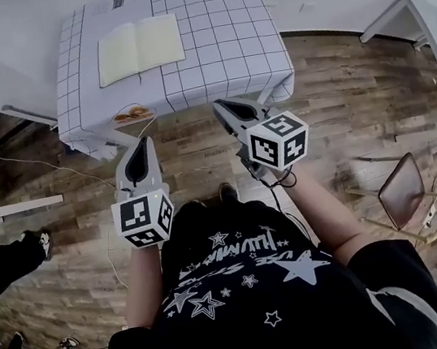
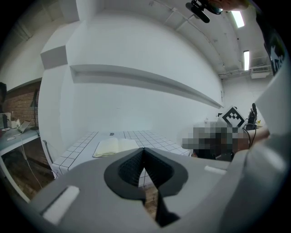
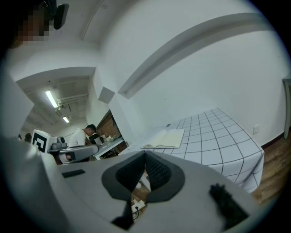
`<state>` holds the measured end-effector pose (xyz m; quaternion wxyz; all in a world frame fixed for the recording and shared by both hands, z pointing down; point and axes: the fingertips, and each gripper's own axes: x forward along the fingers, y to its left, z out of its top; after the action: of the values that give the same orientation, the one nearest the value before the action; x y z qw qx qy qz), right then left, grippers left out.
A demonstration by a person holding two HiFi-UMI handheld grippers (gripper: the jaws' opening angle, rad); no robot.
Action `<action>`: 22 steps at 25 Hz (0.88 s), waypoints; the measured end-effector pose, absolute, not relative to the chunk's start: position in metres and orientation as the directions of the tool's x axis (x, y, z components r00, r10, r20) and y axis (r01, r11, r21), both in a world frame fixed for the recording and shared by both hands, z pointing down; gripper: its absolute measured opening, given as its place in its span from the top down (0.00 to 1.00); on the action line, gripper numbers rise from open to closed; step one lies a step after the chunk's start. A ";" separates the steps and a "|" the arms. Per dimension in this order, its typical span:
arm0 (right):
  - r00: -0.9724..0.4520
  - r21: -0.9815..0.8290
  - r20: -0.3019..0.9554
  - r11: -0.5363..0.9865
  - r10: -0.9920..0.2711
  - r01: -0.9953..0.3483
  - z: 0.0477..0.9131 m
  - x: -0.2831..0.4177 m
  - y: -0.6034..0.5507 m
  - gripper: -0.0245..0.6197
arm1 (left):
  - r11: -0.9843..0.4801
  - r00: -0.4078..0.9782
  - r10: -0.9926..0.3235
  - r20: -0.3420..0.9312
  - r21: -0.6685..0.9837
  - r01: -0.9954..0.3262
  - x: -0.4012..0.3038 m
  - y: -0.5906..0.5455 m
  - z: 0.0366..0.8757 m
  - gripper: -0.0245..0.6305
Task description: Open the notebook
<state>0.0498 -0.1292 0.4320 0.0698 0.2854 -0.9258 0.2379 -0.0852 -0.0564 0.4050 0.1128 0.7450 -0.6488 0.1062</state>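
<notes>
**Notebook lies open; both grippers clear of it**

Notebook lies flat on the gridded tabletop, cream pages up and spread wide. Task looks done. Left gripper and right gripper hang well short of the notebook, over the wood floor. Both have their jaws together with nothing between them, probably because nothing needs holding.

Writing: a small printed mark beyond the notebook is too small to read. Shirt lettering among the stars is not legible. Marker cubes carry patterns only.
</notes>
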 end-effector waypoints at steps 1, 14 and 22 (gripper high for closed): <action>-0.828 -0.397 0.268 0.726 -0.493 -0.561 0.432 0.048 -0.126 0.94 | -0.135 0.139 -0.942 0.305 0.035 -0.990 -0.085 -0.054 0.406 0.95; -0.829 -0.298 0.283 0.778 -0.482 -0.553 0.407 -0.002 -0.056 0.94 | -0.155 0.182 -0.949 0.256 0.120 -0.981 -0.125 0.009 0.390 0.95; -0.819 -0.270 0.288 0.778 -0.496 -0.567 0.402 -0.016 0.005 0.94 | -0.180 0.208 -0.947 0.246 0.129 -0.975 -0.147 0.064 0.389 0.95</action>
<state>-0.0161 0.0055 0.4020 0.1010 0.2834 -0.9375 0.1747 -0.1473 0.0640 0.3889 0.1293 0.7663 -0.6270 0.0548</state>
